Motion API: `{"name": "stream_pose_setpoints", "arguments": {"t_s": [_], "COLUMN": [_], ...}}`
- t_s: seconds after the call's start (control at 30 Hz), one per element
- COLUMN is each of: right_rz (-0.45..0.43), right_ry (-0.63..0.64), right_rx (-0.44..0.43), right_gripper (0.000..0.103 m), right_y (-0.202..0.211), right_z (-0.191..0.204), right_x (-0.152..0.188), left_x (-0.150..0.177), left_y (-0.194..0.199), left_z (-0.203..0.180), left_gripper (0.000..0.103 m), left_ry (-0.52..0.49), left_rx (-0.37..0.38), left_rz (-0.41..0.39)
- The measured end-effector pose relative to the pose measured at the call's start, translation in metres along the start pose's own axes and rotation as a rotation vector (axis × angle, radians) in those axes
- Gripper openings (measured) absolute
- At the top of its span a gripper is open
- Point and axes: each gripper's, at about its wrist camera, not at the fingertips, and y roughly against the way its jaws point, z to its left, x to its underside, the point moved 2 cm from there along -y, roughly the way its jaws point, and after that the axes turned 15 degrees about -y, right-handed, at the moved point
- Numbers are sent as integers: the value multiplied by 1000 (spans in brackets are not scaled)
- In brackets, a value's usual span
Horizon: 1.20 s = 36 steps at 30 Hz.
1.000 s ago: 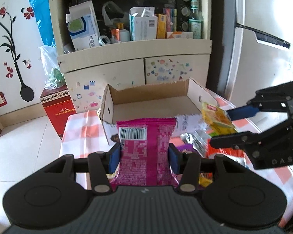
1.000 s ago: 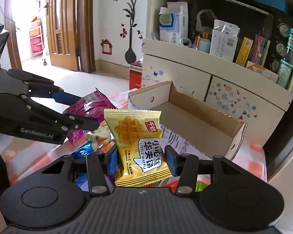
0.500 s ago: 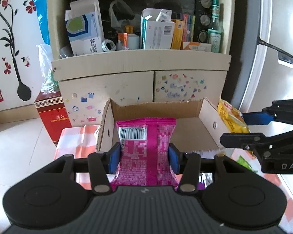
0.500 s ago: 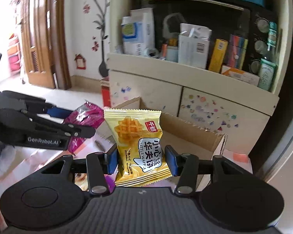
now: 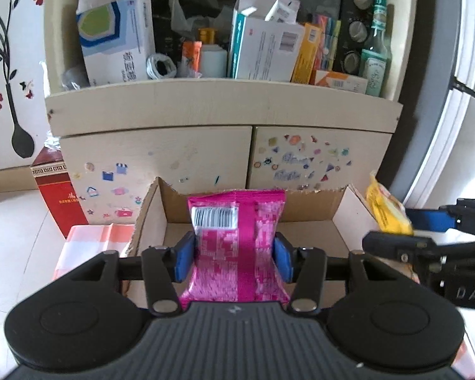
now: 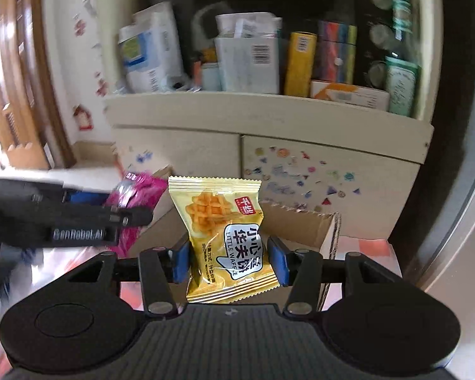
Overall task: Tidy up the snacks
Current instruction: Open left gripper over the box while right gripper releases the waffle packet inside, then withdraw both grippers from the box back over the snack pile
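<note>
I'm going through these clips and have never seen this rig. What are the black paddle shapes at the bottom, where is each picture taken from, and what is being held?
No robot here: a person carries a hand-held two-finger gripper in each hand, with a fisheye camera looking along its fingers. The black shapes are each gripper's own body.

Left camera view: the left gripper has a pink snack packet between its blue pads, over an open cardboard box on a checked tablecloth. Its jaws are opening.

Right camera view: the right gripper has a yellow waffle packet between its pads, jaws also opening. Each gripper shows at the edge of the other's view.
</note>
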Motion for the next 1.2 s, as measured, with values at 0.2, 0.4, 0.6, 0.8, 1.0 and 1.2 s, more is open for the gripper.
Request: {"name": "stream_pose_setpoints", "arguments": {"t_s": [0.2,0.4,0.6,0.8,1.0,1.2], "right_rz": [0,25,72,113,134,171], "right_ry": [-166,-88,27,97,172,232], "right_rx": [-7,-43,-53,-52,-54,-72], "right_gripper": [77,85,90,94,94,97], "right_y": [-6,7,23,39,59,75], "right_z": [-17,-5,8,16,21,20], "right_x": [-7,-4,11,30,46,64], "left_x": [6,5,24,42,59,85], "left_y": [3,30,53,75,92,109], "left_z": [3,6,-3,-9,-10,-13], "left_gripper": [78,87,87,88,89,90], "left_ry": [51,30,17,3,11,19], "left_rx": [-23,-11,21,32,46,50], "left_rz": [8,-1,41,55,69,109]}}
